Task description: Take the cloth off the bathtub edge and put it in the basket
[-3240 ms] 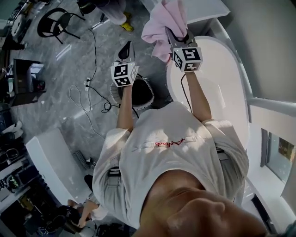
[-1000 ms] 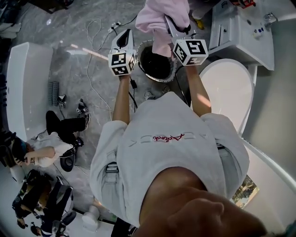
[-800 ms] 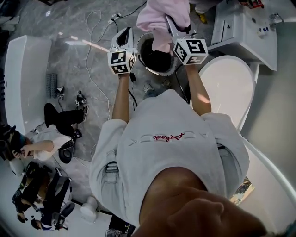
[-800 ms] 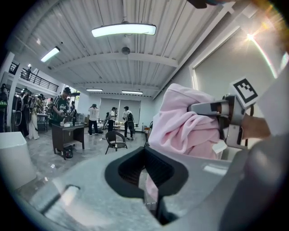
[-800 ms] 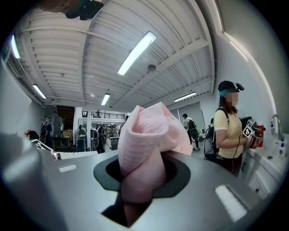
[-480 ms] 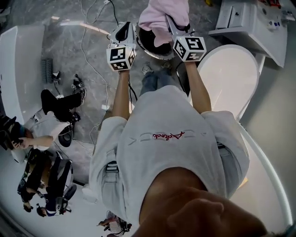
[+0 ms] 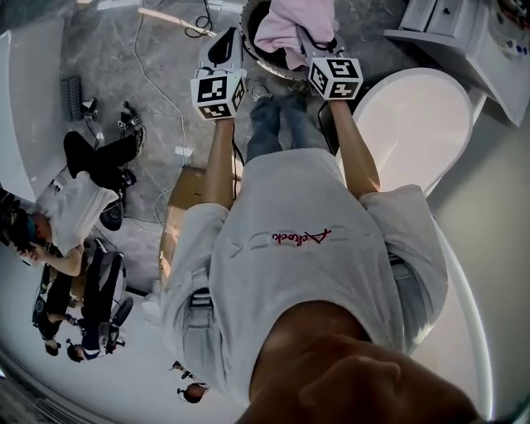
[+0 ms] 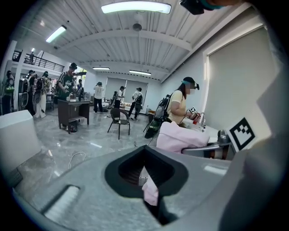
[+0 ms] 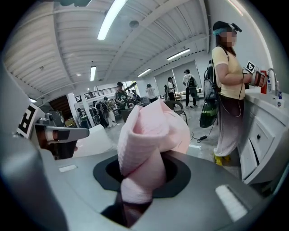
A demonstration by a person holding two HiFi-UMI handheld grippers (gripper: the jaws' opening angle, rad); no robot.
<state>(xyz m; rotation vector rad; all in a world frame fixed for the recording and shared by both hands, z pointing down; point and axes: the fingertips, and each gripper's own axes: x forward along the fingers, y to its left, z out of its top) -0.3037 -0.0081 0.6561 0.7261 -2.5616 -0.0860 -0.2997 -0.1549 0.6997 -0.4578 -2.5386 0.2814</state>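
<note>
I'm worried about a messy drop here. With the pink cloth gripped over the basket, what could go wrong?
The cloth bunches loosely beyond the right hand-held gripper, whose jaws pinch it, so a fold might catch on the basket rim and hang outside. Cables lie on the floor near the basket; a step closer could snag one.

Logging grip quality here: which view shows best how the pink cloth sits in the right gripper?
The right gripper view: the pink cloth fills its middle, bunched and pinched in the right gripper. The head view shows it only from above, over the basket. The left gripper view shows just its side.
</note>
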